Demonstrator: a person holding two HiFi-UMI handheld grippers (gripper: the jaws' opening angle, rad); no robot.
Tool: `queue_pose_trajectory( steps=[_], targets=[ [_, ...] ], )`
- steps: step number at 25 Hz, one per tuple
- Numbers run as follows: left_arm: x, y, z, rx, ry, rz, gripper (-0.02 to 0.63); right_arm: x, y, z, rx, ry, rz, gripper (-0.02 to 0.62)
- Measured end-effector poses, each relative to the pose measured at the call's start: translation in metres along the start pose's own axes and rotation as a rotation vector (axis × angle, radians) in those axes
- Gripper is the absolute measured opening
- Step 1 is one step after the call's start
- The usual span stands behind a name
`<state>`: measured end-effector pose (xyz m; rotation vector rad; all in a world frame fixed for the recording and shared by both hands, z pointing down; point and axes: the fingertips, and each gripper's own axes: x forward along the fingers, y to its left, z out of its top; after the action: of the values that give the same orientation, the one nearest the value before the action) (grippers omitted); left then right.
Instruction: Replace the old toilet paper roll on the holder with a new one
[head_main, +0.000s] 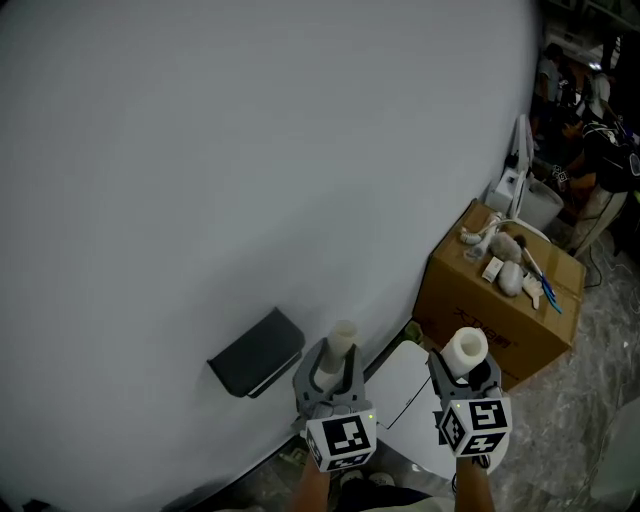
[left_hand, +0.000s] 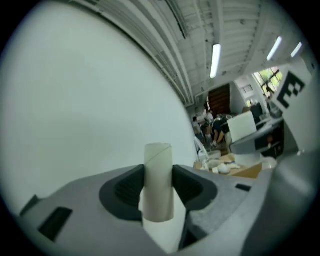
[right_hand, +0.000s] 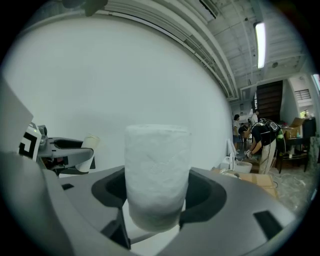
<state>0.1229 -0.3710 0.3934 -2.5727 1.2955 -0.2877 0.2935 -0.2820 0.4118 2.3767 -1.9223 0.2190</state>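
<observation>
My left gripper (head_main: 336, 366) clamps the empty cardboard tube (head_main: 341, 340) upright, and my right gripper (head_main: 466, 368) grips the fresh roll (head_main: 465, 348) upright. The wall holder (head_main: 255, 352) lies left of both, nearer the left jaws.

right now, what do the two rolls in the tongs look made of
The tube in the left tongs: likely bare cardboard, matte off-white, with a spiral seam line near its top. The roll in the right tongs: soft tissue paper, white, matte, with a crinkled, faintly embossed surface and a fuzzy edge.
</observation>
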Motion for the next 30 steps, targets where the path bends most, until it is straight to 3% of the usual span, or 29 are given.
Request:
queue_pose_trajectory(
  steps=[4, 6, 14, 20, 23, 30],
  targets=[
    [-0.014, 0.01, 0.007, -0.228, -0.1, -0.066, 0.186, 0.001, 0.009, -0.003, 0.006, 0.004, 0.022, 0.307],
    [-0.019, 0.016, 0.007, -0.286, -0.116, -0.063, 0.186, 0.002, 0.014, -0.005, 0.006, 0.007, 0.033, 0.307],
    [-0.031, 0.032, 0.012, -0.297, -0.135, -0.02, 0.186, 0.012, 0.032, -0.007, -0.016, 0.025, 0.092, 0.307],
    [-0.048, 0.047, 0.015, -0.293, -0.15, 0.027, 0.186, 0.038, 0.054, -0.018, -0.161, 0.078, 0.182, 0.307],
    [-0.057, 0.059, 0.018, -0.291, -0.162, 0.057, 0.186, 0.056, 0.07, -0.017, -0.311, 0.084, 0.218, 0.307],
    [-0.08, 0.08, 0.018, -0.284, -0.151, 0.114, 0.186, 0.102, 0.101, -0.026, -0.828, 0.057, 0.243, 0.307]
  ],
)
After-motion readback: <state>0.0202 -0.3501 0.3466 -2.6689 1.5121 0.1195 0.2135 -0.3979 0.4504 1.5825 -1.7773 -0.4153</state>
